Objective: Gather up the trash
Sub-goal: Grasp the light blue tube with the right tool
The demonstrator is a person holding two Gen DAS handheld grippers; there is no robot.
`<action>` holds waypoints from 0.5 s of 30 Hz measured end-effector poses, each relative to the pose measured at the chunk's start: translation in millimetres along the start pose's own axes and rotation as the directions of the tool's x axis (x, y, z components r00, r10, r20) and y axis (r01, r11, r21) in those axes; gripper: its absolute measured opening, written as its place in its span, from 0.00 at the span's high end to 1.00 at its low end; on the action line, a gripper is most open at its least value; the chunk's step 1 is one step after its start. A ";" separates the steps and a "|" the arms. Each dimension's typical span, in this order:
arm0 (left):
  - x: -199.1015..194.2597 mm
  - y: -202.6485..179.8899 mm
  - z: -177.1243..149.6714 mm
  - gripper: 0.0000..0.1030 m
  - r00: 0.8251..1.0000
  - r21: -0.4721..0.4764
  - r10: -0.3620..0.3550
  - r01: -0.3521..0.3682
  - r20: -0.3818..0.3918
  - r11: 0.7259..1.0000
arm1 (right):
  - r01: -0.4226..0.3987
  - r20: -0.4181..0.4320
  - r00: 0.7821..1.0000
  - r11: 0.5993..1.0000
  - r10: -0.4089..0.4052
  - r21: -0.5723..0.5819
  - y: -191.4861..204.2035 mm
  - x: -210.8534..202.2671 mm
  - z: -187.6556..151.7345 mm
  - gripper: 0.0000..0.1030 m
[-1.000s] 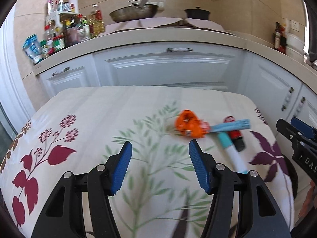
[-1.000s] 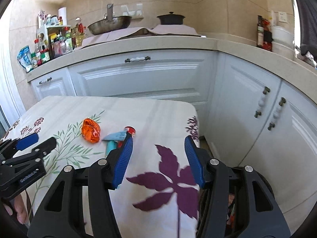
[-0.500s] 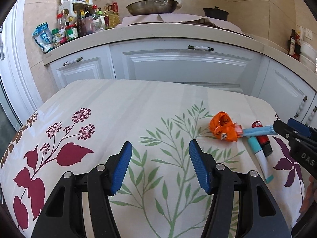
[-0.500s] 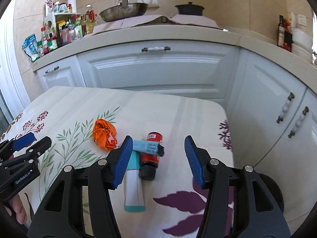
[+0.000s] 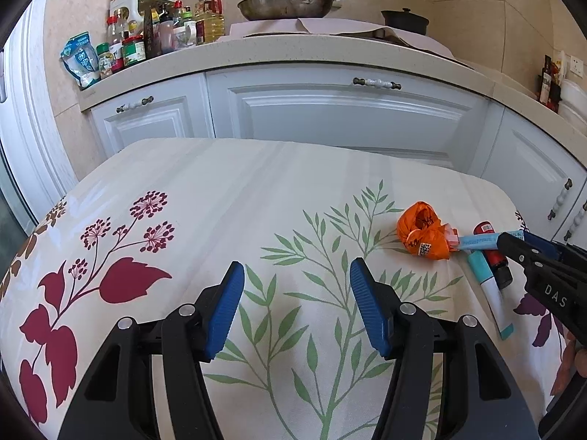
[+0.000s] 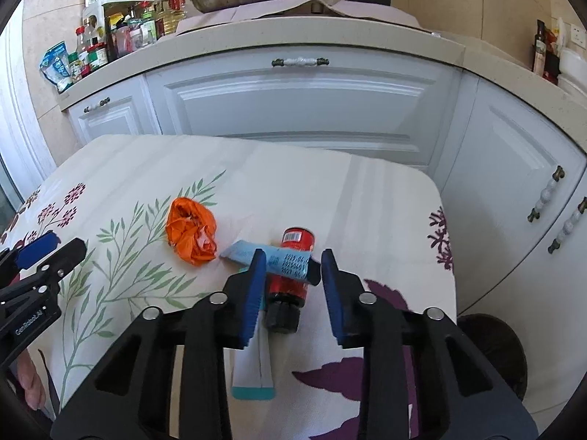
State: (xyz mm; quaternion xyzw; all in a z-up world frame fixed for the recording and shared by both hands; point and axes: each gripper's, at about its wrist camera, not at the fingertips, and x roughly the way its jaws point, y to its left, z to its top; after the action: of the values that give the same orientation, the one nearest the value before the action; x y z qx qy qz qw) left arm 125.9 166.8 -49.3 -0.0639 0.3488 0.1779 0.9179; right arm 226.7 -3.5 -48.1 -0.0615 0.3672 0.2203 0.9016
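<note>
A crumpled orange wrapper (image 6: 191,234) lies on the floral tablecloth (image 6: 367,198). Beside it lie a small red bottle with a black cap (image 6: 292,275), a light blue tube (image 6: 273,258) across the bottle, and a white and teal tube (image 6: 253,370). My right gripper (image 6: 291,282) is open, its jaws either side of the red bottle and blue tube, just above them. My left gripper (image 5: 296,308) is open and empty over the tablecloth, left of the orange wrapper (image 5: 423,234). The tubes (image 5: 489,293) show at the right of the left wrist view.
White kitchen cabinets (image 6: 301,110) and a counter stand behind the table. Bottles and jars (image 5: 146,36) crowd the counter's left end, with a pan (image 5: 286,3) and a black pot (image 5: 403,20). A dark round bin (image 6: 491,348) sits on the floor right of the table.
My right gripper moved left and forward over the red bottle and blue tube and narrowed somewhat. My left gripper drew back and left, away from the trash.
</note>
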 end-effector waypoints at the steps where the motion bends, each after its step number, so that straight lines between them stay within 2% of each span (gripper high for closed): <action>1: 0.1 -0.5 -0.3 0.43 1.000 0.000 -0.001 0.001 -0.001 1.000 | -0.003 -0.003 1.000 1.000 0.003 -0.002 0.3 0.0 -1.0 0.77; 9: -0.3 -4.9 -1.8 0.43 1.000 0.007 -0.009 0.009 -0.003 1.000 | -0.040 -0.013 0.999 0.999 0.040 -0.005 -0.1 -4.9 -6.9 0.91; 15: -1.9 -8.6 -3.3 0.43 1.000 0.012 -0.015 0.015 -0.003 1.000 | -0.059 -0.001 0.998 0.998 0.059 -0.012 3.6 -13.5 -10.1 0.95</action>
State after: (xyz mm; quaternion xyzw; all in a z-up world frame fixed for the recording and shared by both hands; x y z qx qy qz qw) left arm 125.7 157.5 -50.6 -0.0613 0.3509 0.1691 0.9190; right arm 210.1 -7.9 -45.9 -0.0564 0.3678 0.2490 0.8942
